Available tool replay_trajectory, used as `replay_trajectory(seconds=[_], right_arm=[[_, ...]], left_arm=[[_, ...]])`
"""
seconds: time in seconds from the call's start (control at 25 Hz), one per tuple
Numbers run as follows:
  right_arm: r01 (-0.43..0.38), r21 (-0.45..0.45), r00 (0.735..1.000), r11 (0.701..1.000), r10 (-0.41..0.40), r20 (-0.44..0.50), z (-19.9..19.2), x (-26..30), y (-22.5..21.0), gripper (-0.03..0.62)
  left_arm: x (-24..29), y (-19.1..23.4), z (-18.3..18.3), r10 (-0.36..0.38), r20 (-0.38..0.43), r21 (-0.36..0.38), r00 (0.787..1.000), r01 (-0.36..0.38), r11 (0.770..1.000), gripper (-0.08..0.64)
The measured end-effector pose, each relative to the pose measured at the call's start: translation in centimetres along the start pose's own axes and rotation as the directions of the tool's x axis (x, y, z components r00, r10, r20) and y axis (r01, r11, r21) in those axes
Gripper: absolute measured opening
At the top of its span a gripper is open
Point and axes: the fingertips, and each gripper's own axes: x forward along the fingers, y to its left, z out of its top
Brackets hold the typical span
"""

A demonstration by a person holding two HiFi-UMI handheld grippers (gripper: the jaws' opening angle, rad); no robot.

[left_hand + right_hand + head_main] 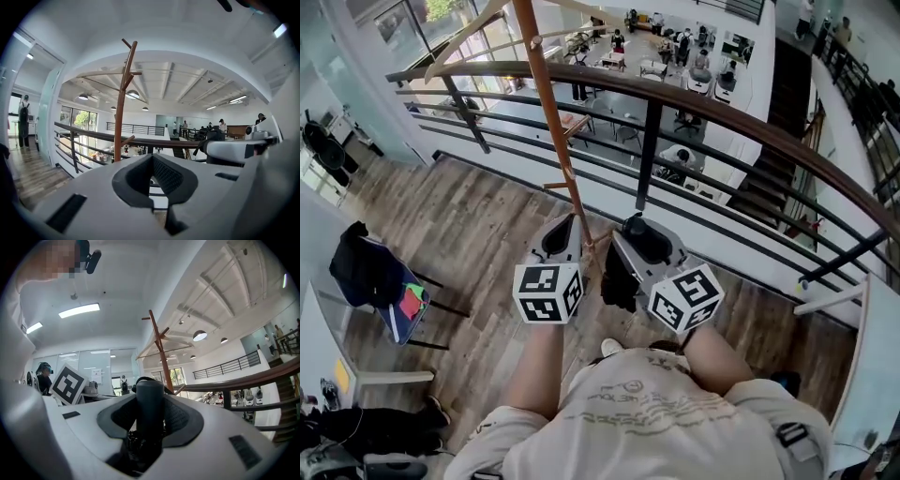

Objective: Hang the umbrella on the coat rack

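Wood-floored balcony, railing (741,122) ahead, coat rack (551,112) just beyond it. My right hand-held gripper (150,397) clamps folded umbrella (150,411) by stubby handle, jaws wide around it. Left hand-held gripper (152,176) closed, empty. Umbrella likely light; fabric floppy, handle stiff but smooth. Best grip: handle.

Lots getting cropped or covered here
The coat rack (551,103) is running off the top edge of the head view, and its foot is hiding behind the left gripper (559,240) and right gripper (645,242). The umbrella (150,401) is only showing its handle in the right gripper view, the rest hiding under the gripper body. People downstairs (680,159) are coming out too tiny to make out.
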Motion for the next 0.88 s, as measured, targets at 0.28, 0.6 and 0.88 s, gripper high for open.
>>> replay_trajectory(seconds=[0.28, 0.6, 0.88], right_arm=[[-0.05, -0.002, 0.998, 0.999, 0.05, -0.047, -2.1, 4.9, 0.1, 0.15], [-0.084, 0.023, 0.992, 0.996, 0.086, -0.093, -5.7, 11.8, -1.5, 0.15], [-0.104, 0.064, 0.985, 0.993, 0.112, -0.135, -9.0, 16.3, -2.6, 0.15]], left_arm=[[0.6, 3.9, -1.6, 0.073, -0.037, -0.019, 0.997, -0.074, 0.997, 0.005], [2.1, 8.8, -2.4, 0.165, -0.065, -0.032, 0.984, -0.168, 0.985, 0.005], [3.0, 11.1, -4.1, 0.218, -0.121, -0.017, 0.968, -0.222, 0.975, 0.005]])
